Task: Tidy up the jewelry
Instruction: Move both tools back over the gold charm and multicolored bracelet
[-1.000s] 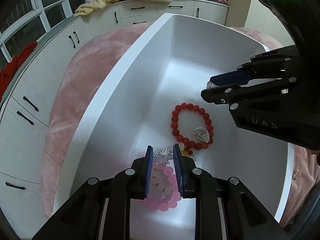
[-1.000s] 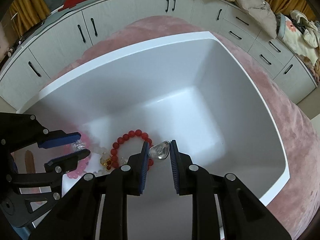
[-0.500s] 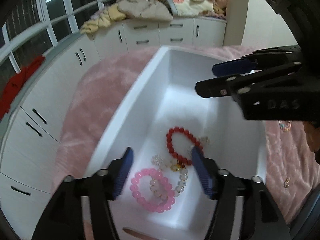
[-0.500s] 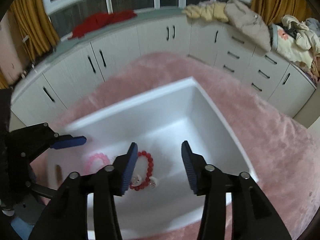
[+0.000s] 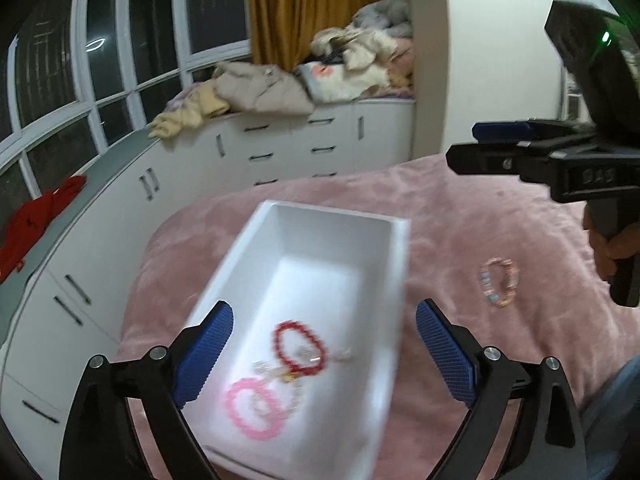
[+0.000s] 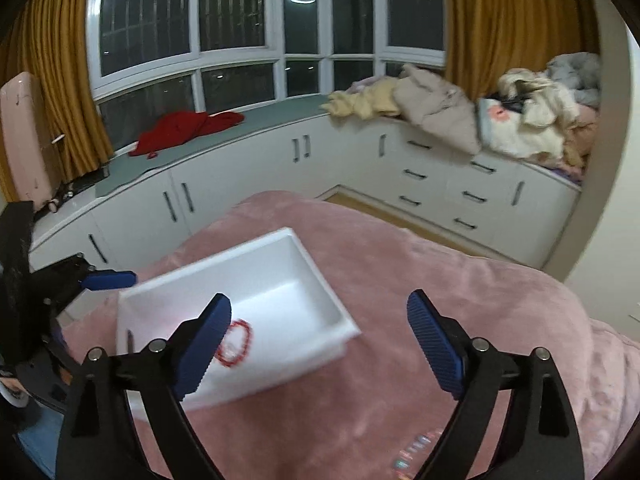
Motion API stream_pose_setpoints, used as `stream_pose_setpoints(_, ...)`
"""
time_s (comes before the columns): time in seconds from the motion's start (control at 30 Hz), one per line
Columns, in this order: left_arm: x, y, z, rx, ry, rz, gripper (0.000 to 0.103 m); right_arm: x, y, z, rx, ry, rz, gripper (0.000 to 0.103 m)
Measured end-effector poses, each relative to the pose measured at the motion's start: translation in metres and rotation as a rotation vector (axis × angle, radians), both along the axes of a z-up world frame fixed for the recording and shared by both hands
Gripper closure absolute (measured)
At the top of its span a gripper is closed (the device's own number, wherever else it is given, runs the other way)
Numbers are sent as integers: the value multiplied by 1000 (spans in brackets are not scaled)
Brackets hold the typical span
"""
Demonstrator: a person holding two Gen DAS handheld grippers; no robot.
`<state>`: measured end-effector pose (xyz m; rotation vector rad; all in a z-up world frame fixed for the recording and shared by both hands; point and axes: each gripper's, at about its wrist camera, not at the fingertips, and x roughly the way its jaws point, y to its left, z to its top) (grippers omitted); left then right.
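A white box (image 5: 394, 280) sits on the pink bed cover. Inside lie a red bead bracelet (image 5: 298, 346), a pink bead bracelet (image 5: 256, 408) and small clear and silver pieces (image 5: 268, 368). A pastel bead bracelet (image 5: 498, 282) lies on the cover right of the box. My left gripper (image 5: 324, 350) is open and empty, raised above the box. My right gripper (image 6: 320, 344) is open and empty, raised above the box (image 6: 304, 264); the red bracelet (image 6: 236, 342) shows there. The pastel bracelet (image 6: 416, 446) shows blurred at the bottom.
The pink cover (image 6: 440, 280) spreads to the right of the box. White cabinets (image 6: 280, 168) with piled clothes (image 6: 432, 100) and a red cloth (image 6: 180, 130) run along the windows behind.
Both grippers opened, let go of the jewelry pieces in the box, and pulled up and back away from it. The pastel bracelet on the cover has come into view.
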<state>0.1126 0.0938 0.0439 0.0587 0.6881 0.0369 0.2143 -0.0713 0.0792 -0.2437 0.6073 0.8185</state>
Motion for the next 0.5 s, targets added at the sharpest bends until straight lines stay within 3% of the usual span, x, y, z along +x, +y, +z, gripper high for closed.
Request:
stream_pose_setpoints(0.27, -8, -64, -7, -44, -32, -133, 7, -6, -78, -25, -46, -20, -120, 13)
stream_pose_setpoints(0.5, -10, -107, -51, -53, 27, -239, 6, -1, -119, -64, -69, 32, -247, 13)
